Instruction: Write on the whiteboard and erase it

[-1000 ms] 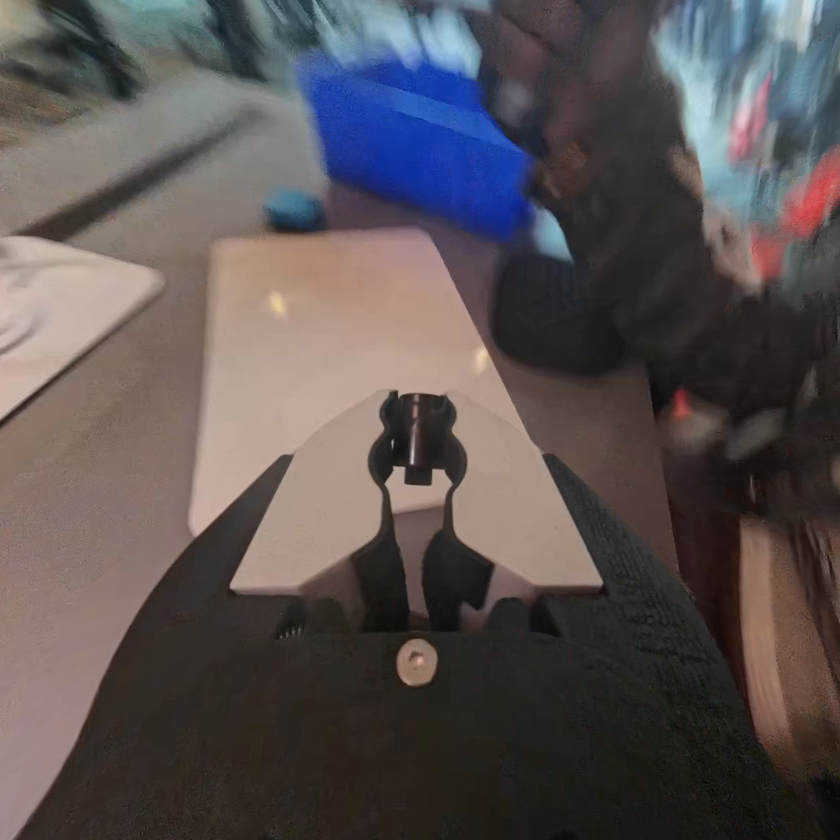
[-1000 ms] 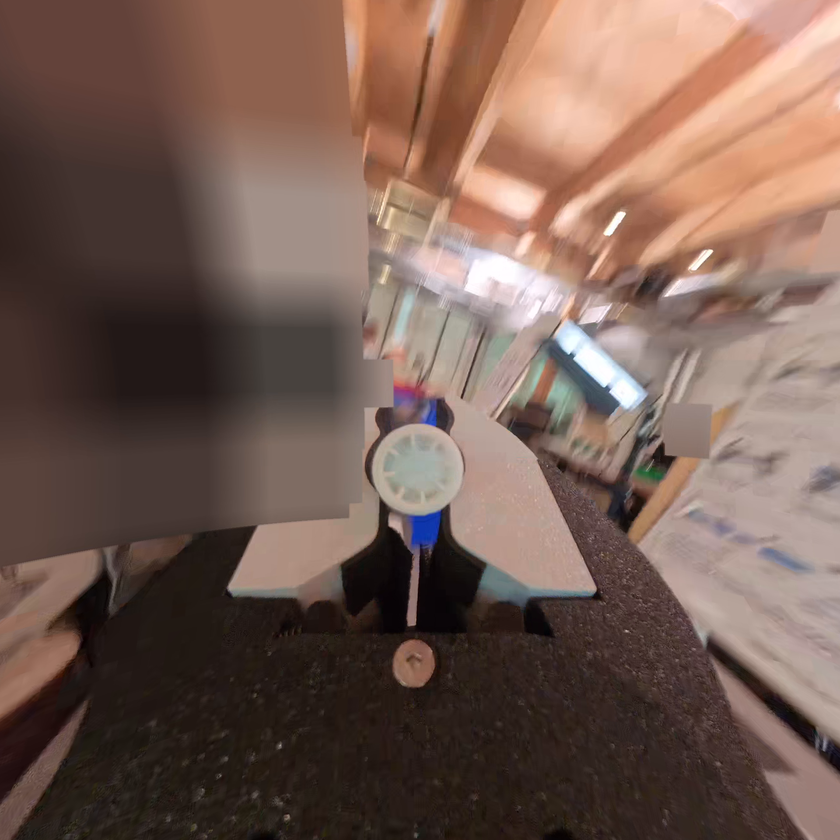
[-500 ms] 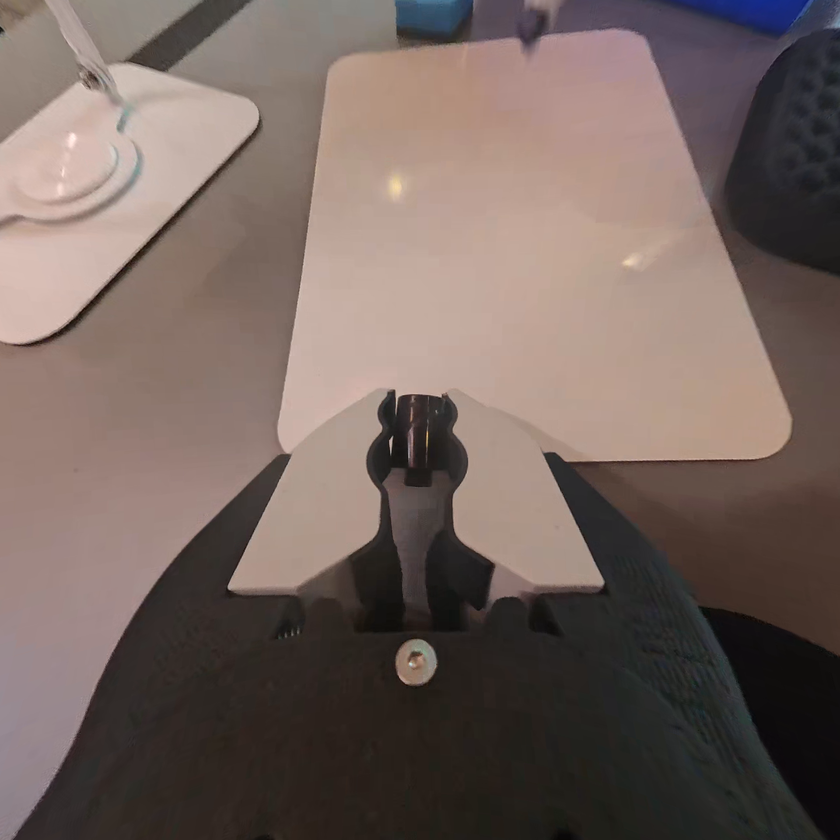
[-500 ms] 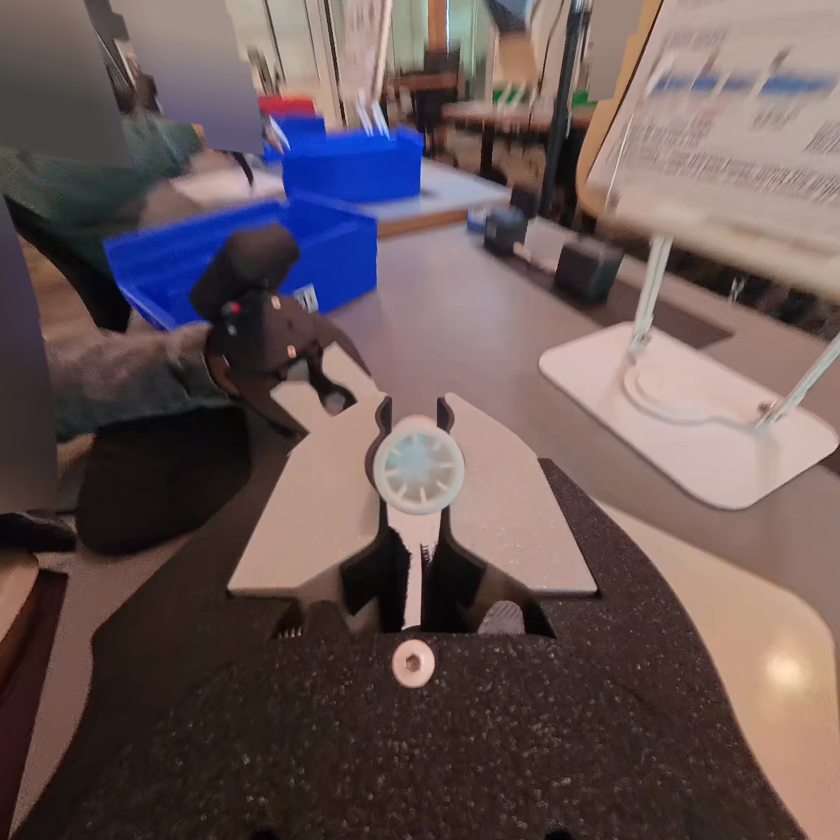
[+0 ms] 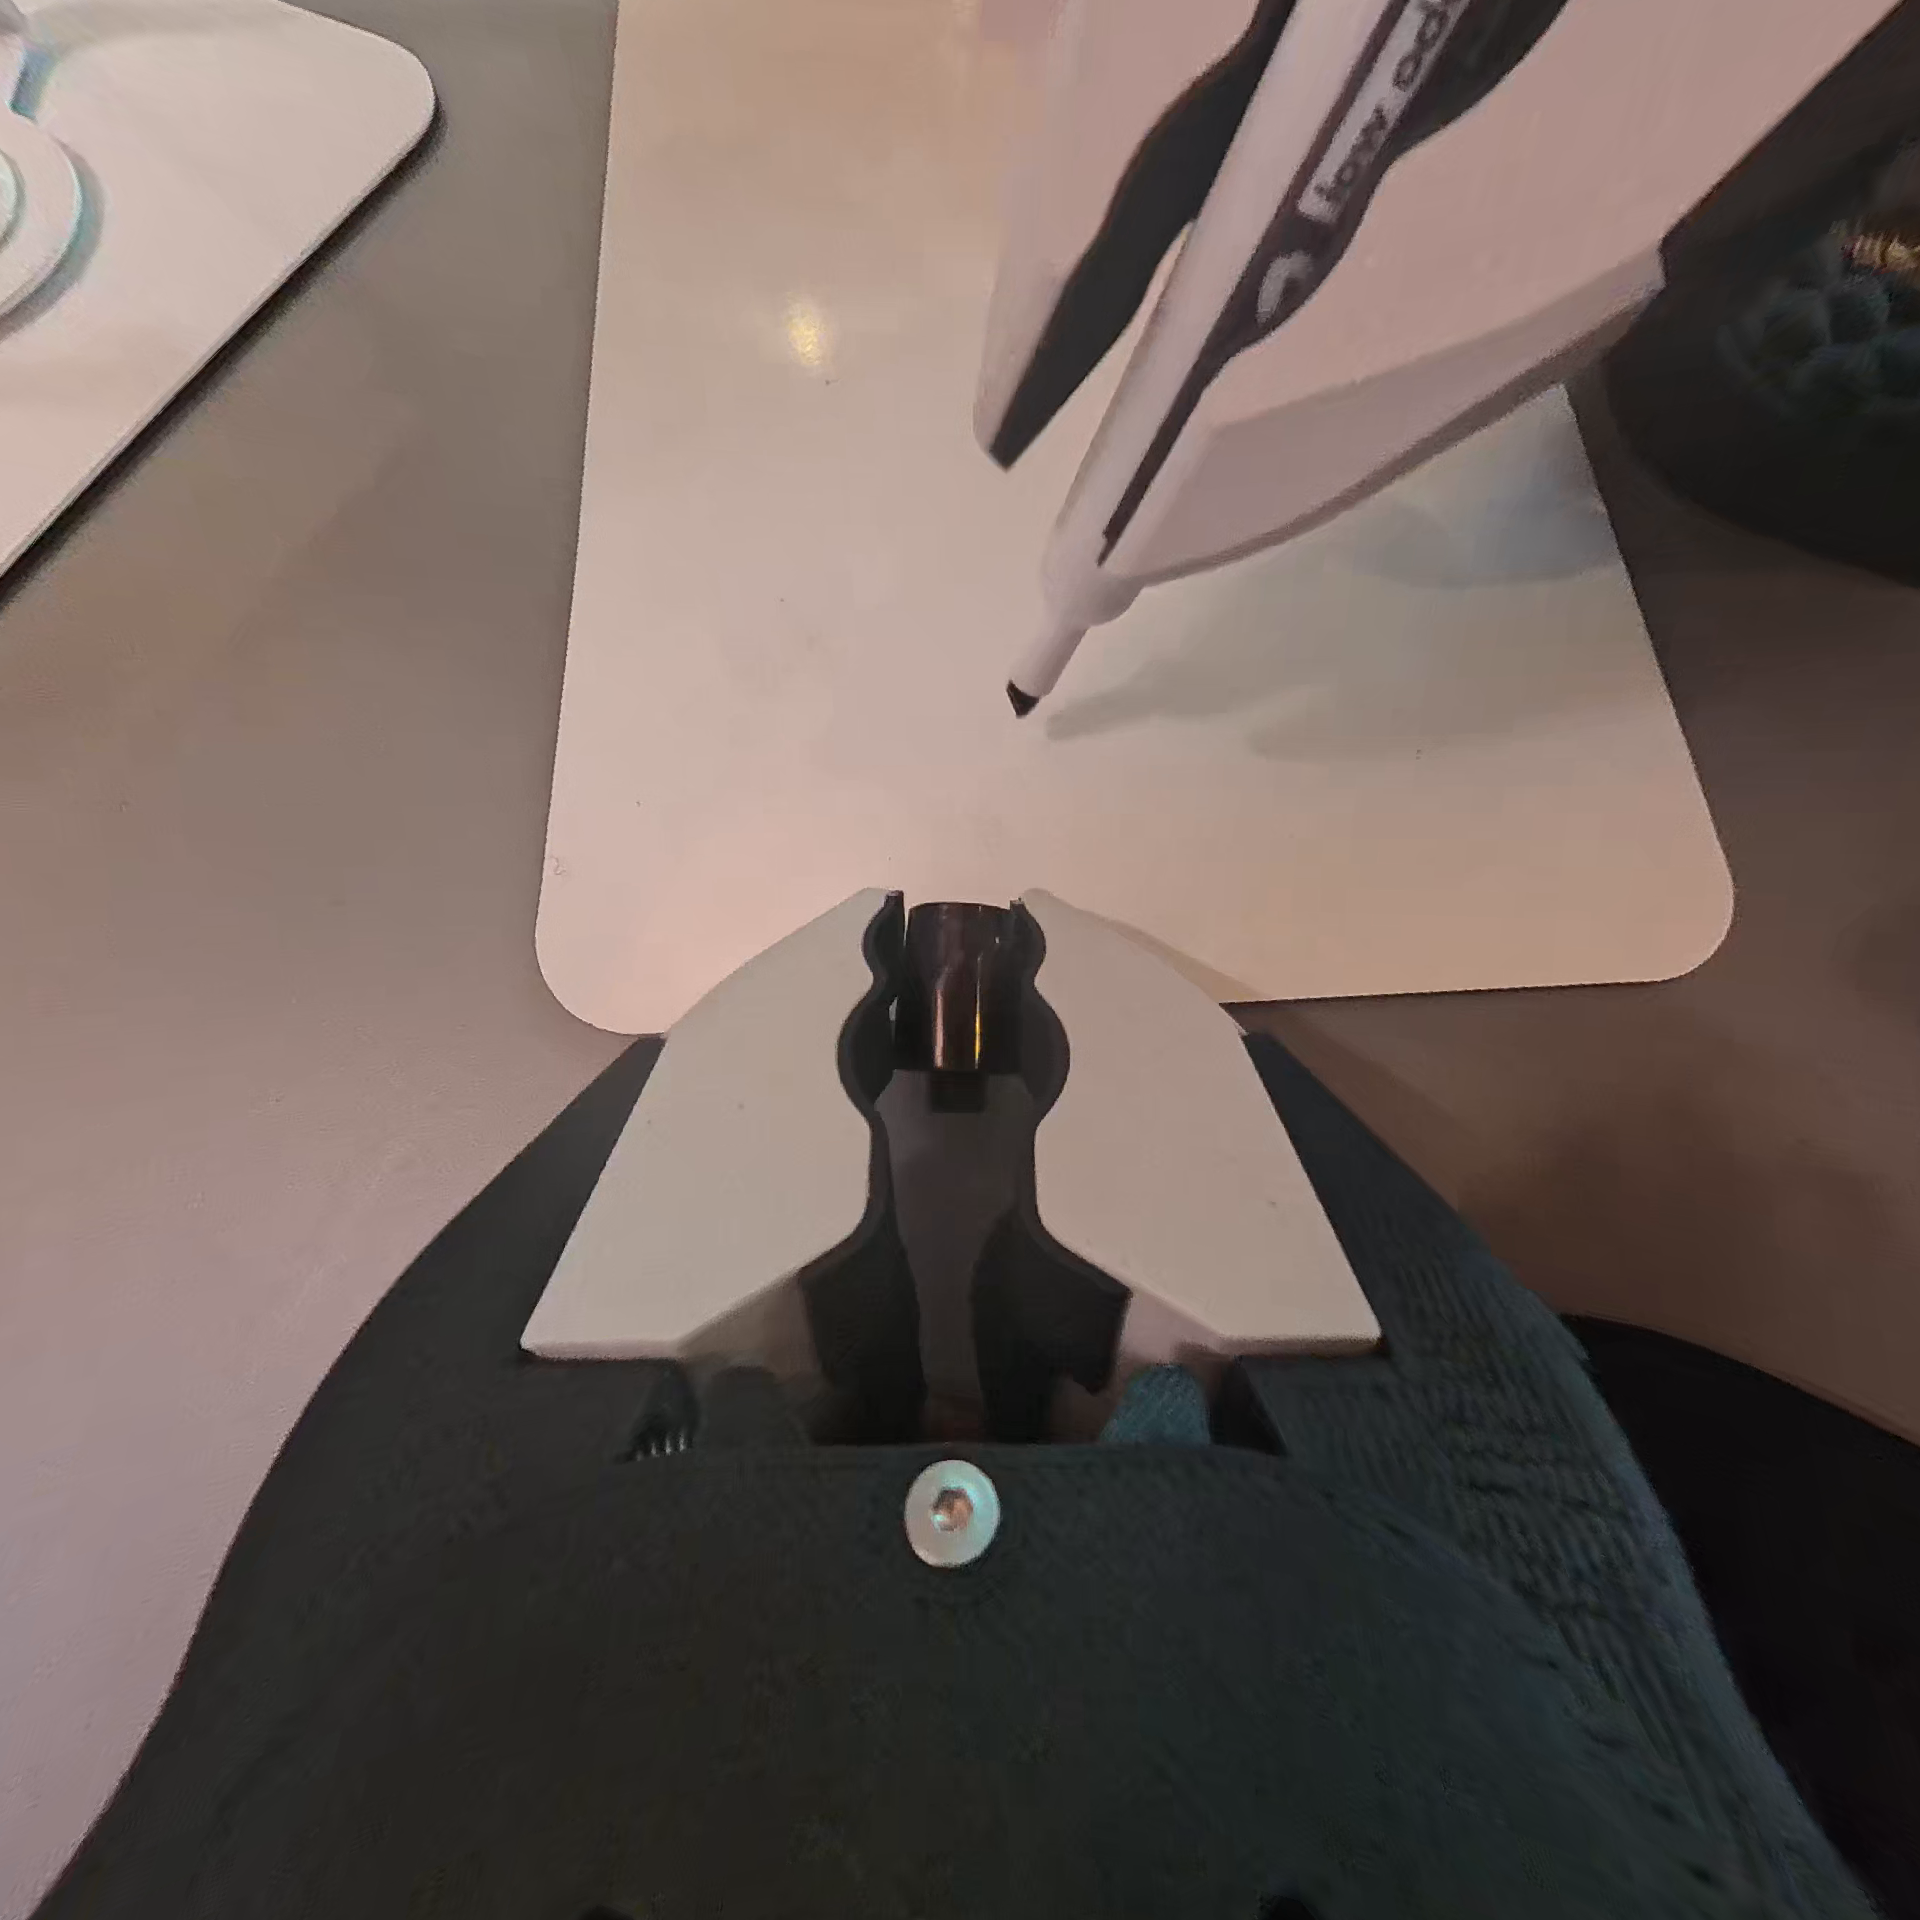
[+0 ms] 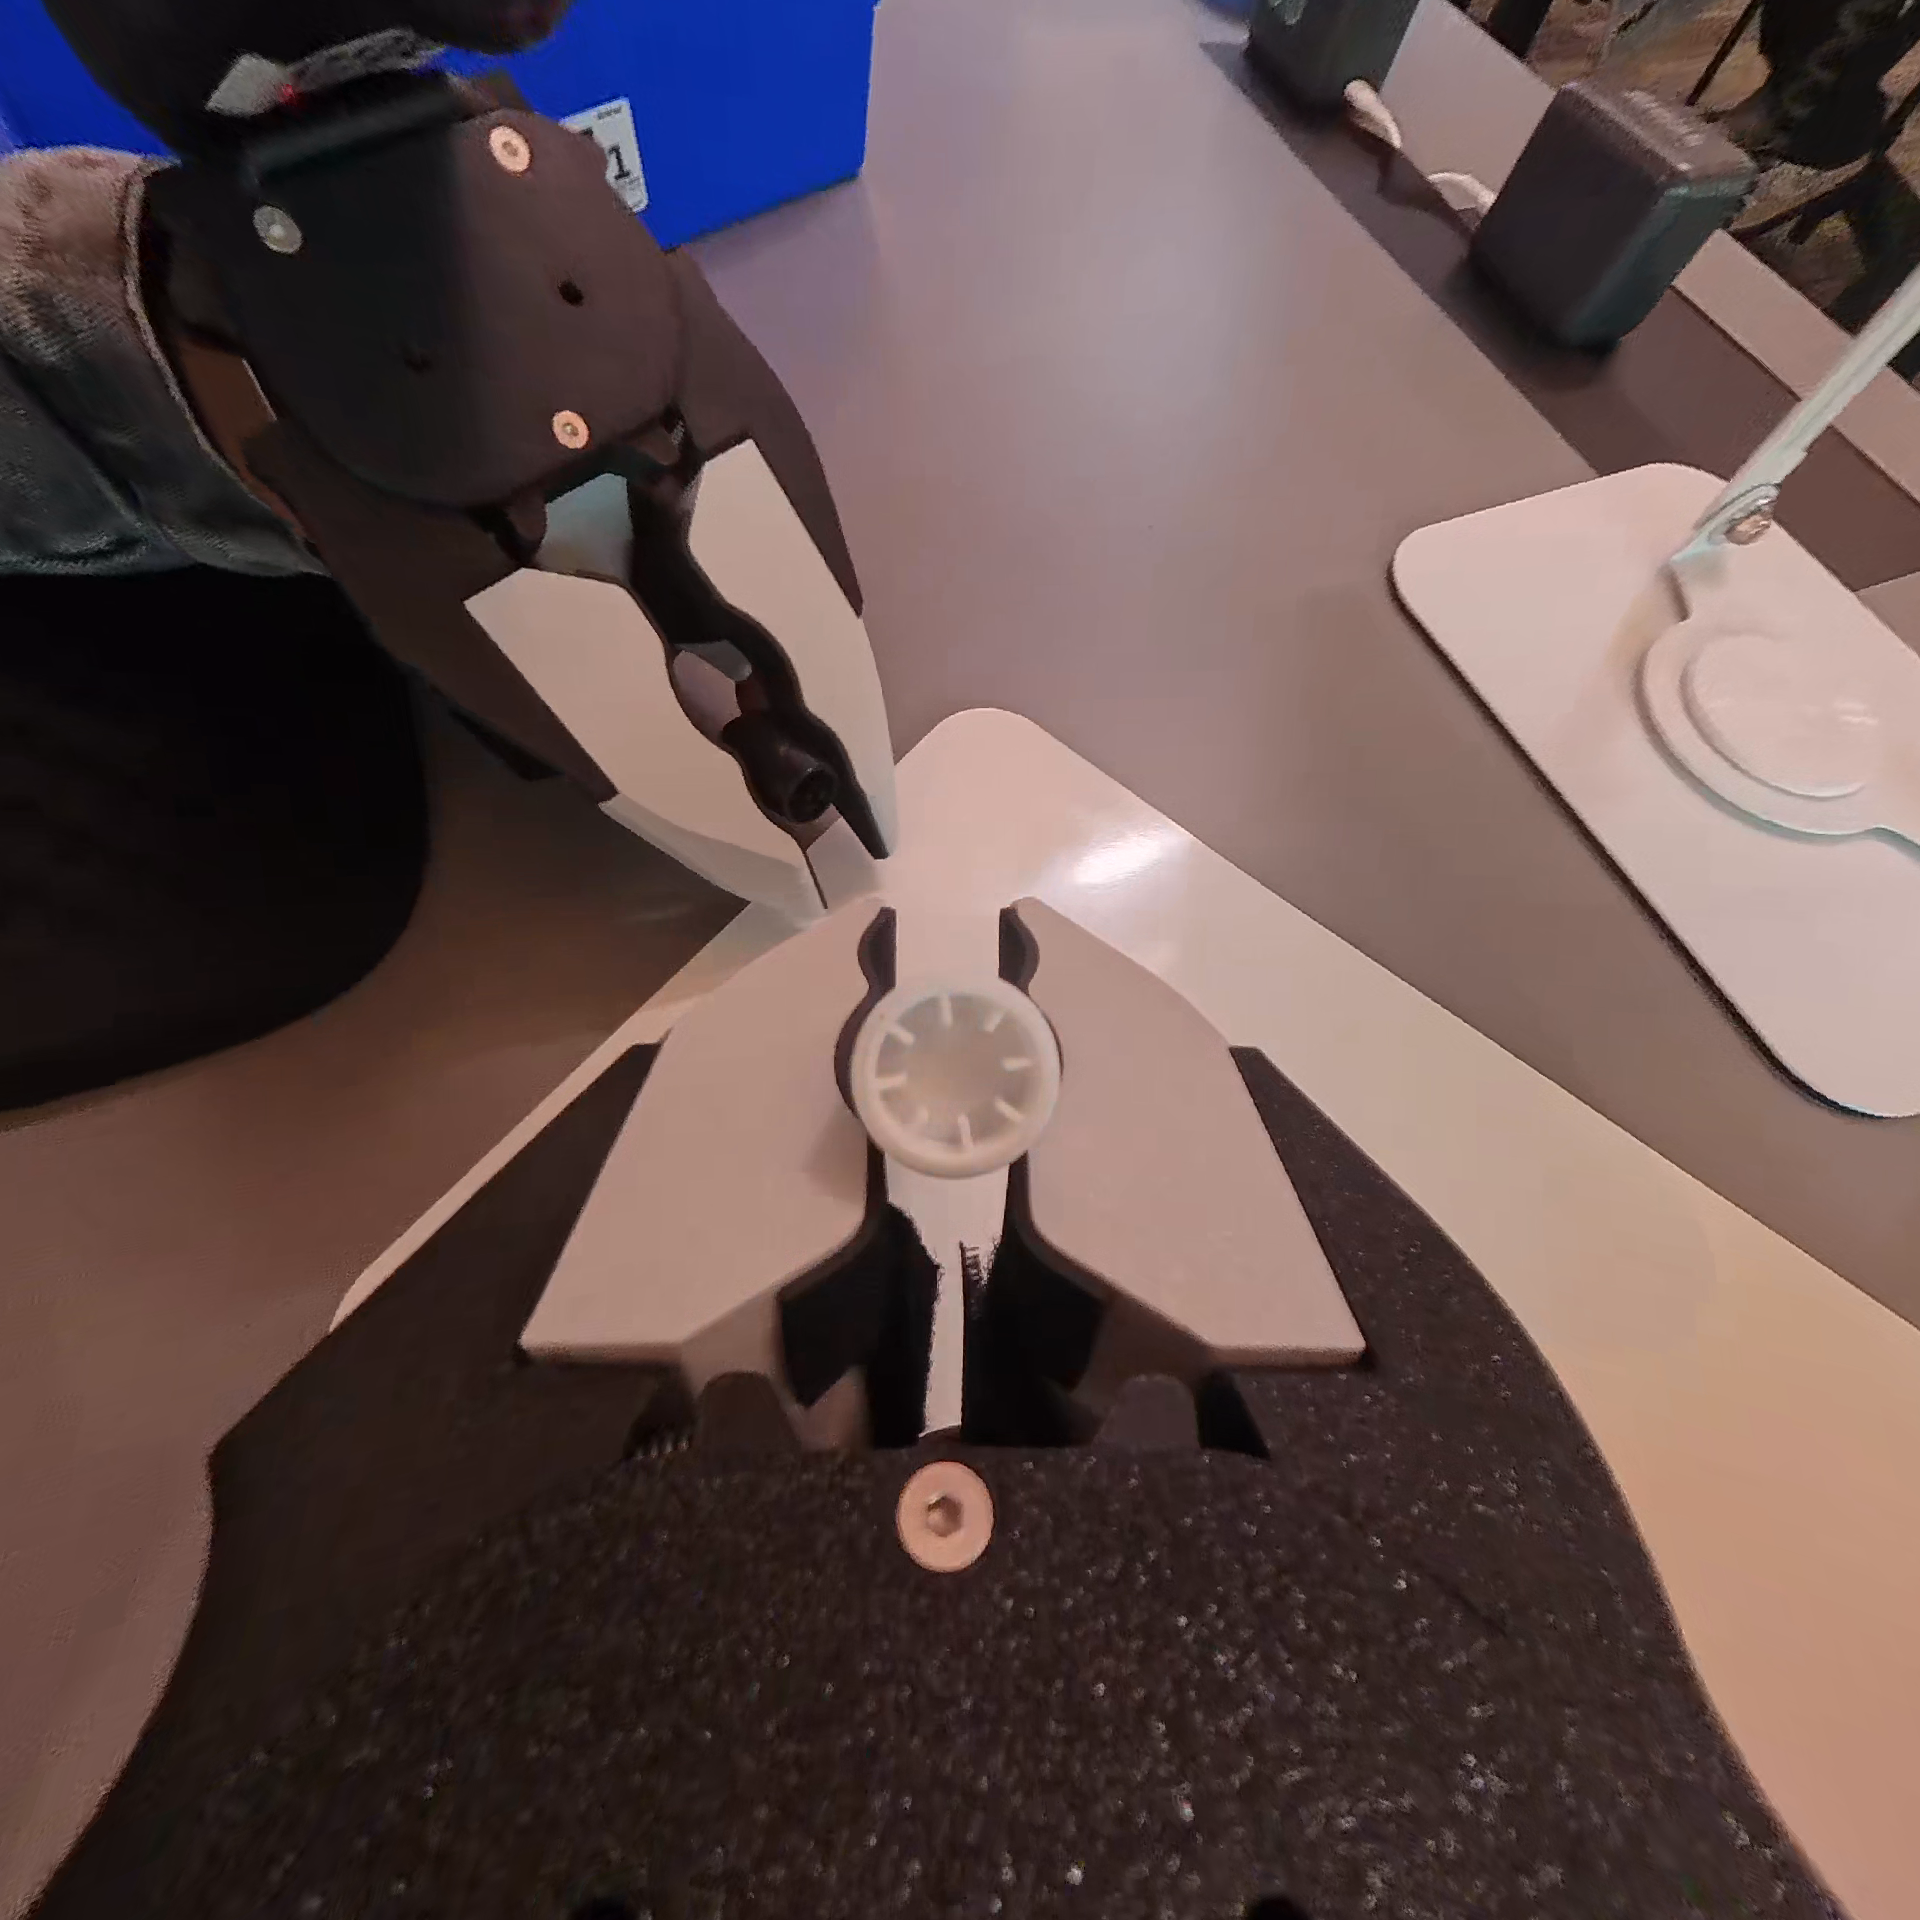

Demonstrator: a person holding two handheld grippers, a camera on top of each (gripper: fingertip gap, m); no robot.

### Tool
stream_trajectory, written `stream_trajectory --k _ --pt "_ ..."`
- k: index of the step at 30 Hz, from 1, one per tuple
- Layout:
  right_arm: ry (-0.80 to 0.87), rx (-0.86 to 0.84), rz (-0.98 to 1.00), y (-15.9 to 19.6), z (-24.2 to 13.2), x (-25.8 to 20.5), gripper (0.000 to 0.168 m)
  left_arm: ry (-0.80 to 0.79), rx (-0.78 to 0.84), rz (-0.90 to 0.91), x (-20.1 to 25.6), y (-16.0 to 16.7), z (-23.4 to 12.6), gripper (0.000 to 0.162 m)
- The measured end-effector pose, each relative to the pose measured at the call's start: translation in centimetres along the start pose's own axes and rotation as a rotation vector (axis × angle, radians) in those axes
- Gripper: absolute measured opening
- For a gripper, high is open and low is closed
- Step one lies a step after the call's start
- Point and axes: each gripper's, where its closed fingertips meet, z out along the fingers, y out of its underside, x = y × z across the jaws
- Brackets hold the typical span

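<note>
Whiteboard (image 5: 831, 582), a white sheet with rounded corners, lies flat on the grey-brown worktop (image 5: 260, 831), and no marks show on the part in view. Left claw (image 5: 954, 940) is closed on a black marker cap (image 5: 956, 997), pinched in the notch between its white fingers (image 5: 727, 1143), and it hangs over the near edge of the board. Right claw (image 6: 940, 920) is clamped around a white marker (image 6: 956, 1081), seen end-on in its own view as a round ribbed butt. In the left wrist view that marker (image 5: 1164, 436) slants down from the upper right, uncapped, its dark tip (image 5: 1023, 698) at or just above the board surface; contact cannot be told for sure. A soft shadow lies on the board just beside the tip. In the right wrist view the left claw (image 6: 831, 842) shows farther off, pointing toward the board's far corner, with a grey sleeve (image 6: 73, 364) behind it. A white stand base (image 6: 1662, 779) with a thin metal arm sits on the worktop well apart from the board, a blue bin (image 6: 727, 94) stands at the far side, and a dark box (image 6: 1600, 229) rests beyond the stand.
</note>
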Motion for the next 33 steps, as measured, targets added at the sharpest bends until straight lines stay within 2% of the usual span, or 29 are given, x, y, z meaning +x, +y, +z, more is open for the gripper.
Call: stream_trajectory --k 13,18,21,25,29,33 --pt "-0.036 -0.050 -0.063 0.0 1.9 -1.6 0.019 0.020 -0.030 0.001 0.2 0.5 0.3 0.020" --pt "-0.071 -0.108 -0.063 0.8 0.6 -3.1 0.019 0.019 -0.031 0.001 0.2 0.5 0.3 0.020" --pt "-0.029 -0.141 -0.067 1.3 -0.1 -2.1 0.019 0.018 -0.031 0.003 0.2 0.5 0.3 0.020" --pt "0.004 -0.114 -0.068 0.9 0.8 -0.5 0.019 0.019 -0.030 0.003 0.2 0.5 0.3 0.020" --pt "-0.032 -0.094 -0.078 0.0 1.9 -1.2 0.019 0.020 -0.029 0.003 0.3 0.5 0.3 0.020" --pt "0.024 -0.077 -0.059 -0.2 0.9 0.1 0.019 0.021 -0.029 0.003 0.3 0.5 0.3 0.020"
